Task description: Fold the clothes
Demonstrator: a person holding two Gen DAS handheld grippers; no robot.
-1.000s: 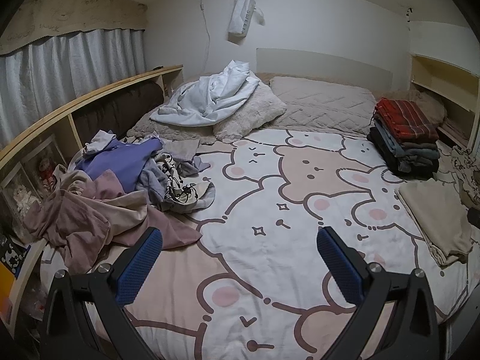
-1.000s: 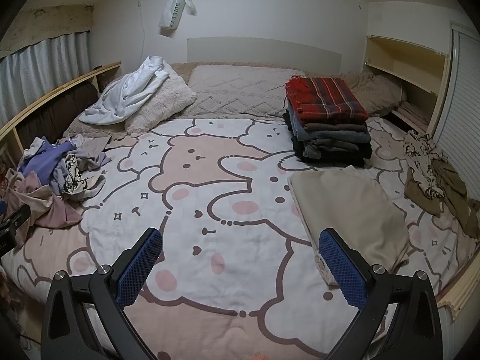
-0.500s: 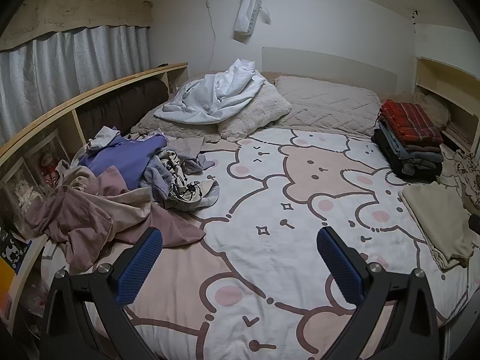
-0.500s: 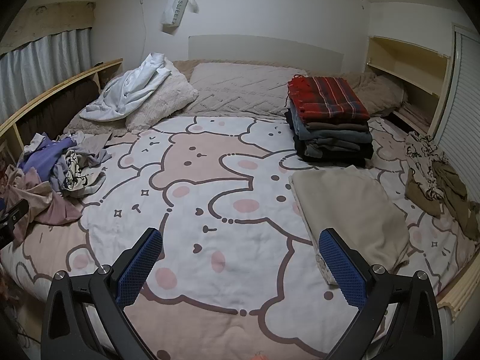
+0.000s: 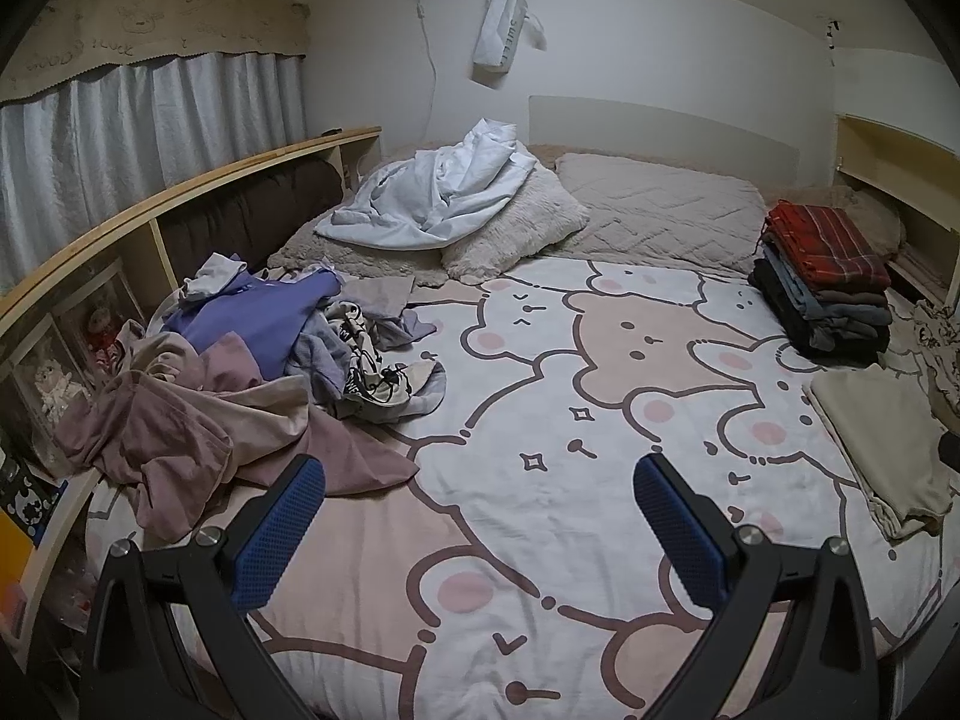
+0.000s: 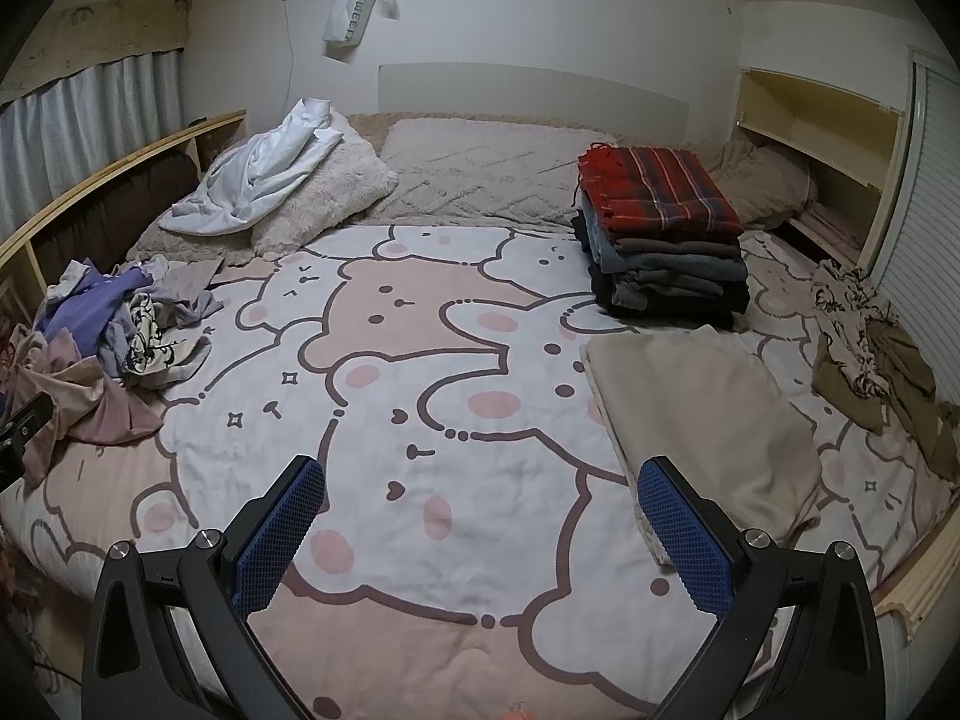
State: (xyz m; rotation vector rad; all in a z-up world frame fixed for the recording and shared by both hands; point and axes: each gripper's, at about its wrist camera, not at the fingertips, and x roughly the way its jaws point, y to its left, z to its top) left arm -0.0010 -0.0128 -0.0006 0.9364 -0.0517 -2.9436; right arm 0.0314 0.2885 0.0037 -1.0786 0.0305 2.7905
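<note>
Soft bedding fills both views: a bear-print blanket in pink, white and brown outline lies smooth across the bed, with quilted beige pillows against the pale headboard wall. Along the bed's left side lies the unfolded clothes pile, a crumpled heap of mauve, purple, grey and printed fabrics, its mauve edge spilling toward the left gripper. That gripper hangs above the blanket with its blue textured pads spread wide and nothing between them. The right gripper is likewise spread apart and holding nothing, its right finger just in front of a folded beige garment, a flat rectangle with a soft matte surface. Behind that stands a neat folded stack of dark and grey pieces topped by red plaid. A rumpled white garment rests on a fluffy pillow, and an olive and floral heap lies at the bed's right edge beside a slatted door. Wooden shelving runs along the left under grey curtains.
</note>
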